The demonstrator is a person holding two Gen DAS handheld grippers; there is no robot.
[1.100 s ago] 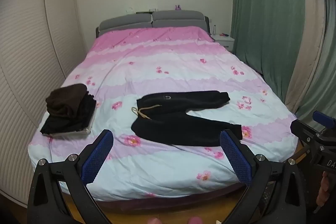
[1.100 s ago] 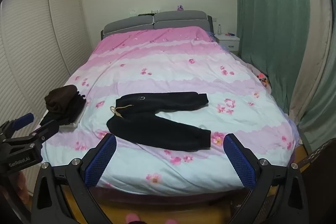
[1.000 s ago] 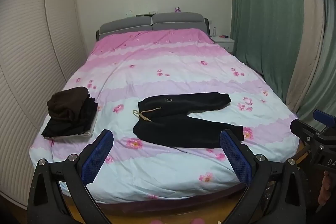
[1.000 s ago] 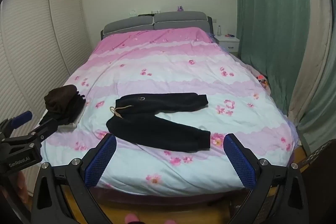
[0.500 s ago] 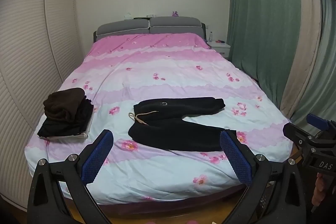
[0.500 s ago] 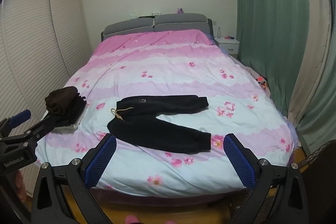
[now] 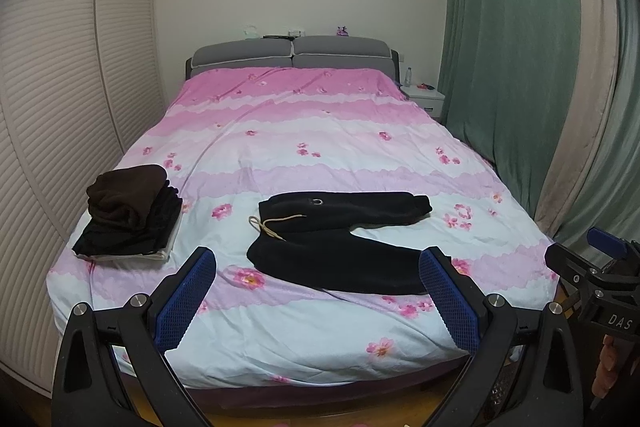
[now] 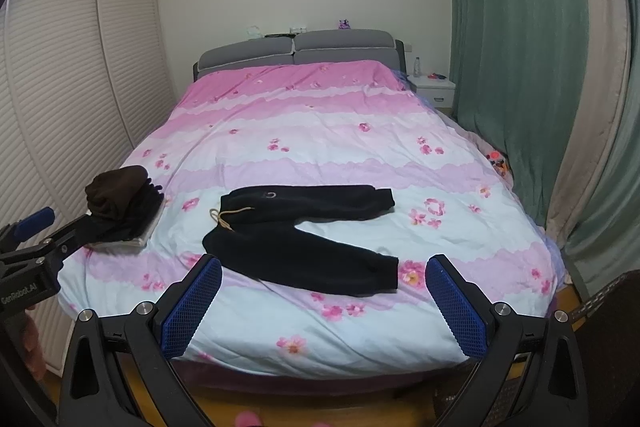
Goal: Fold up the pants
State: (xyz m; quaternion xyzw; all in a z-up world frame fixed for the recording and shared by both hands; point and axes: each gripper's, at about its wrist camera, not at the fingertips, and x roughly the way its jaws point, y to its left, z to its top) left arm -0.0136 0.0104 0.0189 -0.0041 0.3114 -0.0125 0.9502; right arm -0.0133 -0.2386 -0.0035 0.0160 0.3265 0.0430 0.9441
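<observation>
Black pants [image 7: 340,247] lie spread flat on the near part of the bed [image 7: 320,147], waist with a tan drawstring to the left, two legs splayed to the right; they also show in the right wrist view [image 8: 296,239]. My left gripper [image 7: 320,301] is open and empty, held off the foot of the bed. My right gripper [image 8: 324,305] is open and empty, also short of the bed. Each gripper shows at the edge of the other's view.
A stack of folded dark clothes [image 7: 128,215] sits at the bed's left edge. Slatted wardrobe doors [image 7: 60,87] stand to the left, green curtains [image 7: 512,47] to the right, a white nightstand [image 7: 424,97] by the headboard. Wooden floor [image 8: 280,403] lies below.
Both grippers have drawn back and risen slightly, so the bed and pants sit lower and a bit farther in view. Both stay open and empty.
</observation>
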